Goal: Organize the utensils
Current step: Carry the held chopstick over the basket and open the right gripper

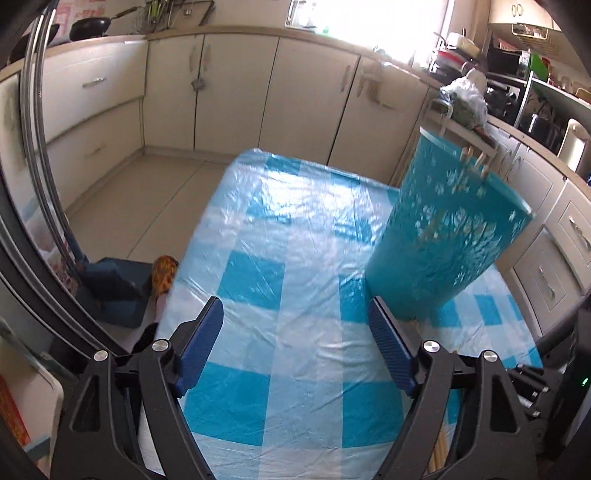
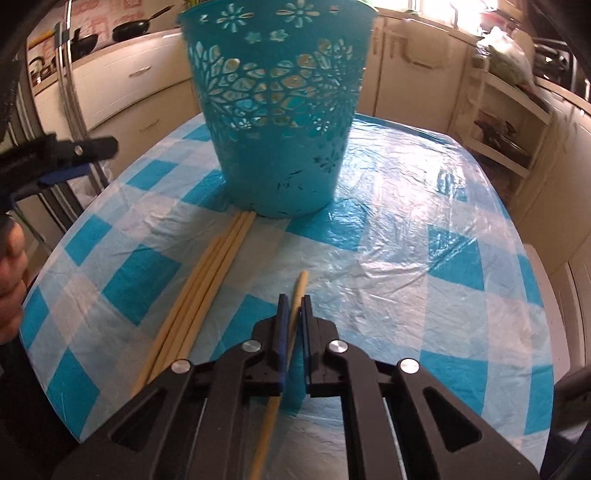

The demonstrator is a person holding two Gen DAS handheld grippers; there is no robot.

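A teal cut-out plastic basket (image 2: 280, 147) stands upright on the blue-and-white checked tablecloth (image 2: 406, 240). Chopstick tips (image 1: 472, 155) poke above the rim of the basket (image 1: 443, 229). A bundle of several pale wooden chopsticks (image 2: 207, 280) lies on the cloth, its far ends touching the basket's foot. My right gripper (image 2: 294, 299) is shut on a single chopstick (image 2: 301, 284), which lies just right of the bundle. My left gripper (image 1: 295, 301) hangs open over bare cloth, left of the basket, with nothing between its fingers. It also shows at the left edge in the right wrist view as the left gripper (image 2: 92, 157), with a hand (image 2: 11, 273) below it.
Cream kitchen cabinets (image 1: 236, 85) run around the table on the far side and the right. A white shelf unit (image 2: 498, 125) stands at the right, close to the table. Pans (image 2: 131, 31) sit on the far counter. A slipper (image 1: 164, 273) lies on the floor left of the table.
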